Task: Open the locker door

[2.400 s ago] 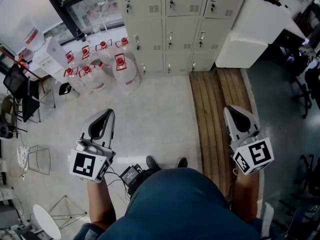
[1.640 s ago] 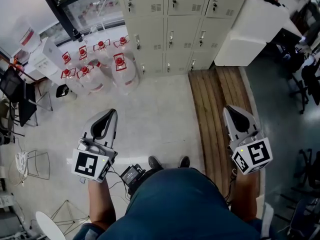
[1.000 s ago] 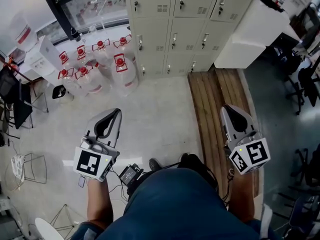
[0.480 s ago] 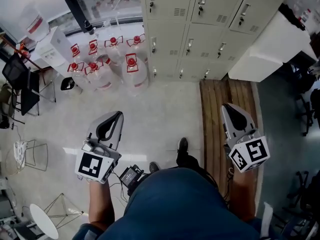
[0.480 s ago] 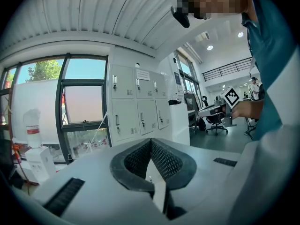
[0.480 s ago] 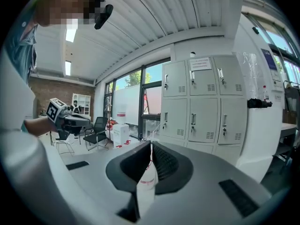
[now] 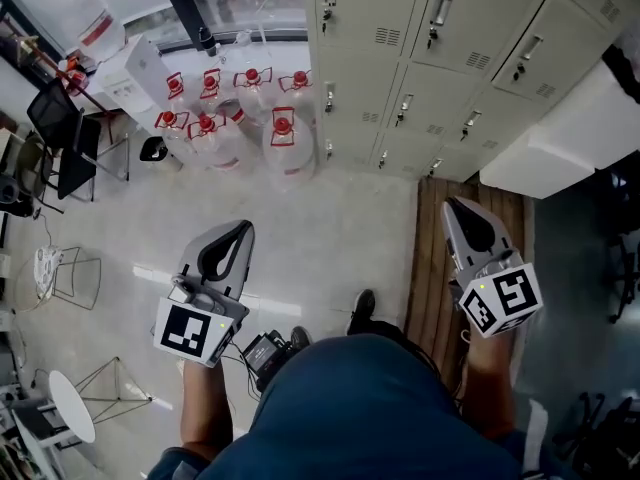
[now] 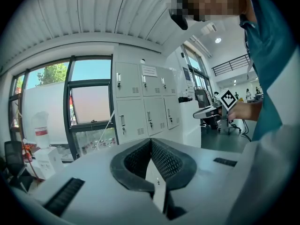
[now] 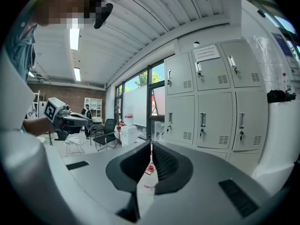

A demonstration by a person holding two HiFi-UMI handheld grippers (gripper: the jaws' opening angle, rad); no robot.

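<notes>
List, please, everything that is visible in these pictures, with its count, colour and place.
lockers: one bank with several doors, beige, all shut, top of the head view
water jugs: about seven, clear with red caps, on the floor left of the lockers
wooden boards: one strip, brown, on the floor before the lockers
block: one, white, right of the lockers
chair: one, black, far left
round stool: one, white, lower left
shoes: two, black, bottom centre
left hand-held gripper: one, grey, shut, empty
right hand-held gripper: one, grey, shut, empty
</notes>
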